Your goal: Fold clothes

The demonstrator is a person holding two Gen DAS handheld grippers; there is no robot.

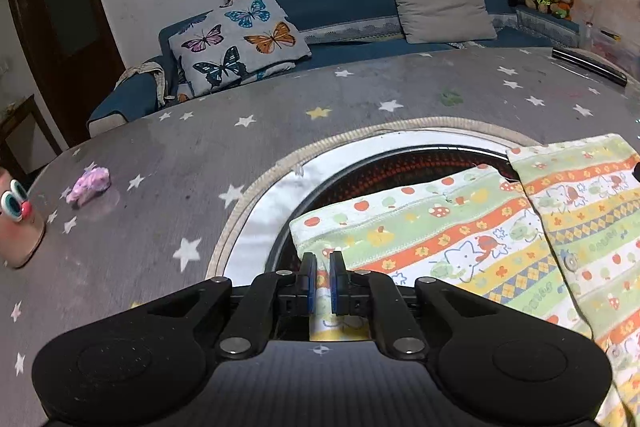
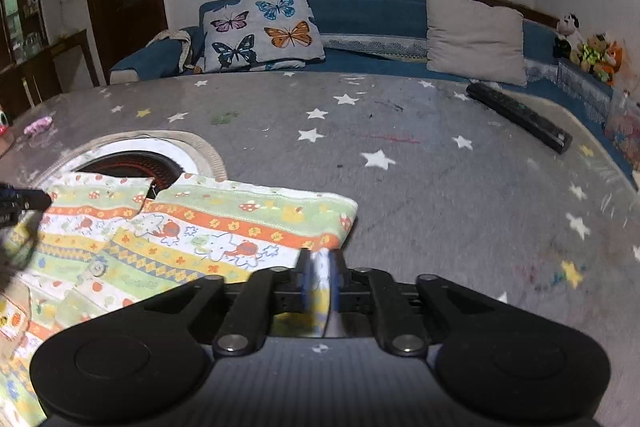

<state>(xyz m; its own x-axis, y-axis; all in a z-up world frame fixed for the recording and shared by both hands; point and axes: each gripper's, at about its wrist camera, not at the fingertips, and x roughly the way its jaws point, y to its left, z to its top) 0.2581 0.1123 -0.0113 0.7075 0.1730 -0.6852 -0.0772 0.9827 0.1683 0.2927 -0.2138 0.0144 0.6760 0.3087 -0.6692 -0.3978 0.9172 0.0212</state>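
I hold a gripper in each hand over a grey table cover (image 2: 420, 163) printed with white stars. The garment (image 2: 208, 231), a small child's top in green, orange and yellow stripes with cartoon cats, lies flat on it, partly across a round opening in the cover (image 1: 256, 183).

My left gripper (image 1: 322, 281) is clenched on the garment's left edge: cloth runs between its two blue pads, which stand close together. My right gripper (image 2: 320, 279) pinches the garment's right edge in the same way, with striped fabric visible in the narrow gap.

The cloth lies between my two hands, stretching to the right from my left gripper and to the left from my right. Its long axis runs side to side, from one gripper to the other. Neither hand is nearer; each holds its own end. The folded far edge lies ahead of both grippers, toward the sofa (image 2: 360, 23).

Both grippers sit low, close to the table, pointing forward and roughly level, apparently side by side. I judge the next fold turns on carrying these near edges forward over the far one.
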